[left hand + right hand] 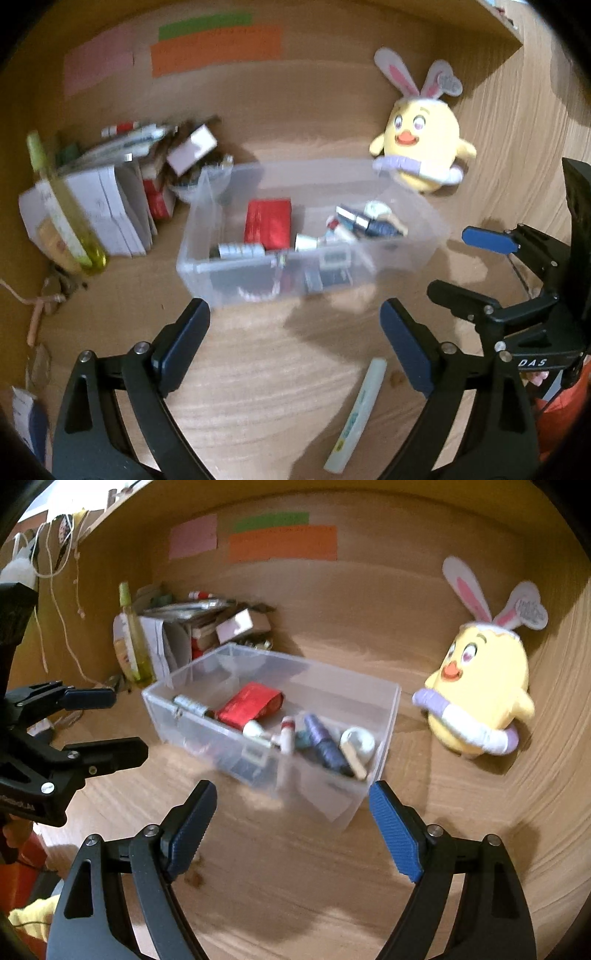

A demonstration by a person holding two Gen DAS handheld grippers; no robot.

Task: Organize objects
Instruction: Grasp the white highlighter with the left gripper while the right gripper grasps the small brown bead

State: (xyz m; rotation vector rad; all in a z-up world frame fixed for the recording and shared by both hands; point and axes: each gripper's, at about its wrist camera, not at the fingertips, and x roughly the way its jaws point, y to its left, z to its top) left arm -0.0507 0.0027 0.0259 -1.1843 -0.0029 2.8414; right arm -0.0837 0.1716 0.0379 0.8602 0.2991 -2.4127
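- The left hand-held gripper (295, 347) hovers over a wooden counter (258, 387), jaws spread wide with nothing between the dark blue pads.
- The right hand-held gripper (291, 827) hangs beside it on the right, also wide and empty; each shows at the edge of the other's wrist view.
- A clear plastic bin (207, 266) stands on the counter just beyond both sets of fingertips, touching neither.
- Inside the bin lie a red packet (267, 223), a silver-capped tube (240, 251), and a blurred cluster of dark blue and white small items toward its right end.
- A white tube with green and blue print (356, 410) lies loose on the near counter, just inside the left gripper's right finger.
- A yellow chick plush with bunny ears (421, 147) stands at the far right of the bin, against the wooden wall.
- At far left, a pile of white booklets and small boxes (110, 206) leans by a yellow-green bottle (62, 206).
- Pink, green and orange paper strips (282, 542) are stuck to the back wall.
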